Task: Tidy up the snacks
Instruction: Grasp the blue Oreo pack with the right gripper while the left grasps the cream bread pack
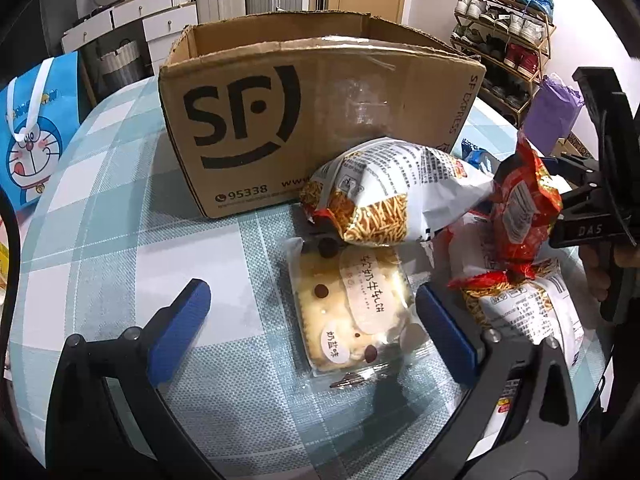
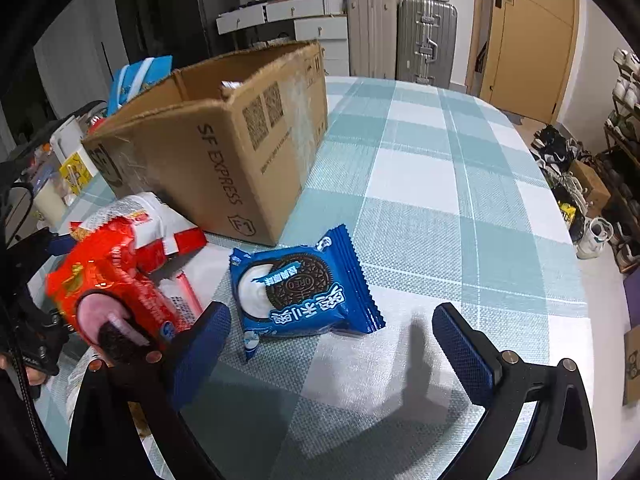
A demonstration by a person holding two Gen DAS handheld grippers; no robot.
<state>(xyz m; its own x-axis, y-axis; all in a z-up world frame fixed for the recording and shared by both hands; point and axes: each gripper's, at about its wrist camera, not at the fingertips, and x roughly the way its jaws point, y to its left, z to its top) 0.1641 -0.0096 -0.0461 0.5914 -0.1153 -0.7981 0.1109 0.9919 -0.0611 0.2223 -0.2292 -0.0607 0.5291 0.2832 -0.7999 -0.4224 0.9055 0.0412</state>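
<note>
An open SF Express cardboard box (image 1: 304,112) stands on the checked tablecloth; it also shows in the right wrist view (image 2: 224,148). My left gripper (image 1: 312,304) is open, its jaws on either side of a clear-wrapped cracker pack (image 1: 352,312) lying flat. Behind that lie a white noodle-snack bag (image 1: 392,196) and a red snack bag (image 1: 520,216). My right gripper (image 2: 332,320) is open just above the table, with a blue Oreo pack (image 2: 304,292) between and ahead of its fingers. The red pack (image 2: 116,292) lies at its left.
A blue Doraemon bag (image 1: 32,132) stands left of the box. A purple bag (image 1: 556,108) sits at the right. The table edge (image 2: 592,264) curves on the right, with shoe racks (image 1: 508,36) beyond. Suitcases (image 2: 400,36) and drawers stand behind.
</note>
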